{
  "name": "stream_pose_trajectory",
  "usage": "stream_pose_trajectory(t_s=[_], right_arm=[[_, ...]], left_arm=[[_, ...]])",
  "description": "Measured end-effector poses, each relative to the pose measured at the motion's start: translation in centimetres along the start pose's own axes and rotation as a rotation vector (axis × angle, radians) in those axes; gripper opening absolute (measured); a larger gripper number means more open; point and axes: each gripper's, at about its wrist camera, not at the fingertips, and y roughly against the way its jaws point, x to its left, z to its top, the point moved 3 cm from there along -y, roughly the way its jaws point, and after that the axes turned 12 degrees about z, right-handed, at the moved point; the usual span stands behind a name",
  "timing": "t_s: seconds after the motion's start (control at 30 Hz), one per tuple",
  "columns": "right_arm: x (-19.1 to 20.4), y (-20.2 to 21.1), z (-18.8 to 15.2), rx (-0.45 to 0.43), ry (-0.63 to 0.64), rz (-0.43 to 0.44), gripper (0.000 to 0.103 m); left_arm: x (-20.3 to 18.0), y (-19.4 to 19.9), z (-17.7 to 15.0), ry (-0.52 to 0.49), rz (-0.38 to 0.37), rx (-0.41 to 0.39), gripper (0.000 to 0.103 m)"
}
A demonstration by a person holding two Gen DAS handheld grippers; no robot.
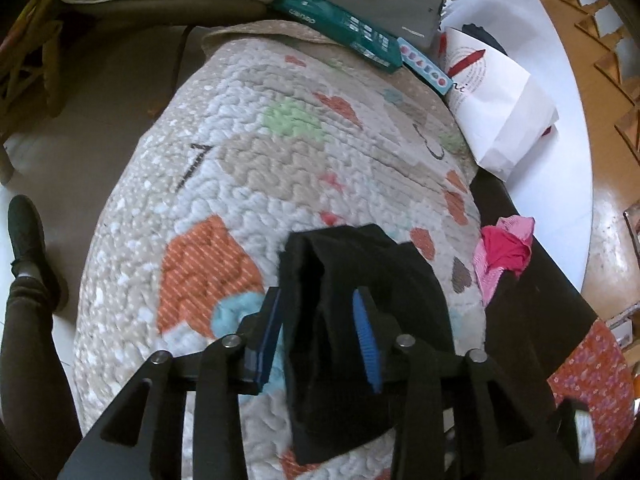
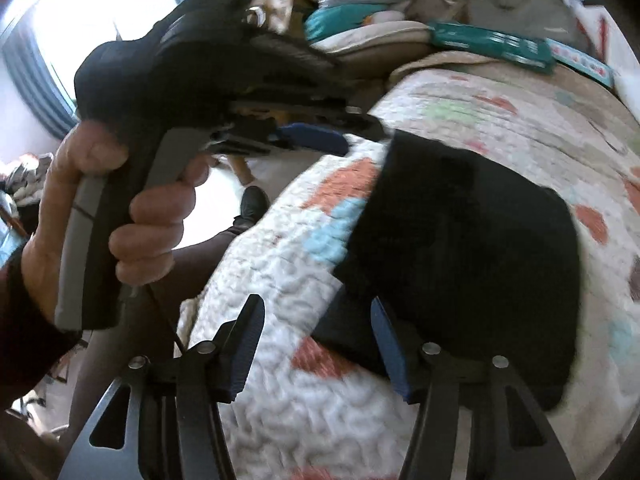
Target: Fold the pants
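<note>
The black pants (image 2: 472, 240) lay as a compact folded bundle on the quilt (image 1: 248, 168), low and right of centre in the right wrist frame and at lower centre in the left. By that shape, the folding looked close to finished, with a last tidy or set-down in hand. In the left wrist frame, the left gripper (image 1: 320, 336) had its blue pads either side of a raised fold of the cloth, jaws partly apart; whether they actually pinched it could not be told. The right gripper (image 2: 316, 344) stood with fingers apart over the quilt at the bundle's near edge, holding nothing. The next move probably called for letting the fold drop flat and pressing the bundle square without dragging it open. In the right wrist frame, the person's left hand (image 2: 132, 216) gripped the other tool's handle at the left. The quilt, patterned with orange hearts and pale patches, covered a rounded surface. A teal packet (image 1: 340, 24) and white bag (image 1: 504, 108) sat along the top right of the left frame, pink cloth (image 1: 504, 252) at right, wooden floor beyond.
</note>
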Motion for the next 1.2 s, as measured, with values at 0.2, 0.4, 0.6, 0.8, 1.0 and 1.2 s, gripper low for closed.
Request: stream_pose_trajectory(t_s=[0.2, 0.4, 0.6, 0.8, 1.0, 1.2], right_arm=[[-4.8, 6.0, -2.3, -0.079, -0.164, -0.064, 0.063], [-6.9, 8.8, -1.8, -0.173, -0.270, -0.038, 0.063], [-6.9, 9.9, -1.1, -0.180, -0.293, 0.044, 0.065], [-4.6, 8.1, -1.9, -0.025, -0.223, 0.183, 0.068], [-3.3, 8.8, -2.8, 0.009, -0.184, 0.233, 0.068], [-6.1, 11.7, -1.9, -0.062, -0.221, 0.096, 0.068]], left_arm=[[-1.4, -0.6, -1.8, 0.024, 0.012, 0.017, 0.044], [-2.5, -1.7, -3.9, -0.025, 0.101, 0.026, 0.048], [-2.1, -1.8, -4.7, 0.030, 0.057, 0.035, 0.048], [-1.8, -0.6, -3.6, 0.079, 0.053, 0.005, 0.050], [-4.7, -2.5, -4.8, -0.072, 0.133, 0.040, 0.052], [-3.4, -3.9, -4.9, -0.097, 0.298, 0.083, 0.029]])
